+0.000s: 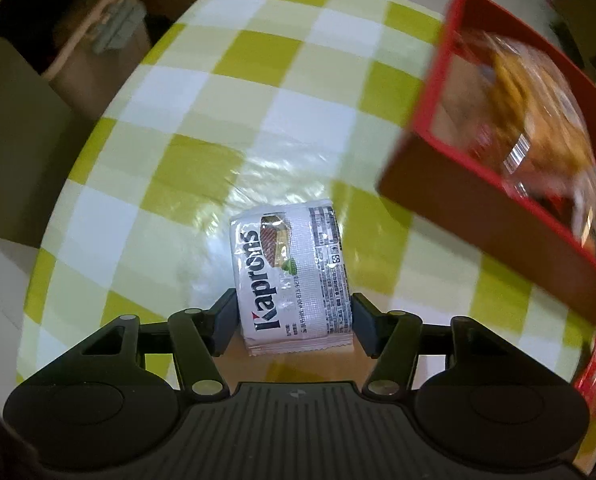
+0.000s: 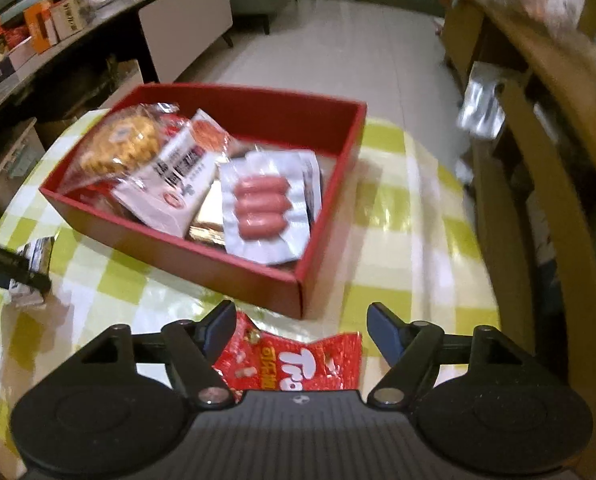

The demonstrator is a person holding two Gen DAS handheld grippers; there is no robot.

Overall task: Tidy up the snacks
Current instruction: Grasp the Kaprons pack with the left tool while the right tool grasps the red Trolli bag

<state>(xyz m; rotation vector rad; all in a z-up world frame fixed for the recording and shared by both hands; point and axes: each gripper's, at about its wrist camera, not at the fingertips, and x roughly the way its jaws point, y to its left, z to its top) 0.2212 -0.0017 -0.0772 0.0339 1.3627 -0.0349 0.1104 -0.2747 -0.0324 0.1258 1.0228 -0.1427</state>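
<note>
Setting: green-and-white checked tabletop (image 1: 202, 92), glossy under a clear cover; a cluttered counter and pale floor are seen behind it.
Left tongs (image 1: 292, 320): narrowed onto the white Kaprons wafer packet (image 1: 290, 268), which lies flat on the tabletop; both pads are seen against its long sides near the crimped end, so it is judged gripped.
Wafer packet handling: light, with a slick foil wrap and a brittle wafer block inside; it is best held across the flat sides with modest pressure, since a hard squeeze is likely to crack it.
Red box (image 2: 234, 264): open-topped, just right of the wafer packet, already filled with a round cracker pack, a white pouch and a sausage pack (image 2: 264, 204).
Right tongs (image 2: 300, 326): spread wide, gripping nothing; the red Tra… snack bag (image 2: 298, 364) lies under and between them, untouched on the right side.
Snack bag handling: soft, crinkly, air-filled and slippery, so it is judged best pinched at its middle, not its sealed edge.
</note>
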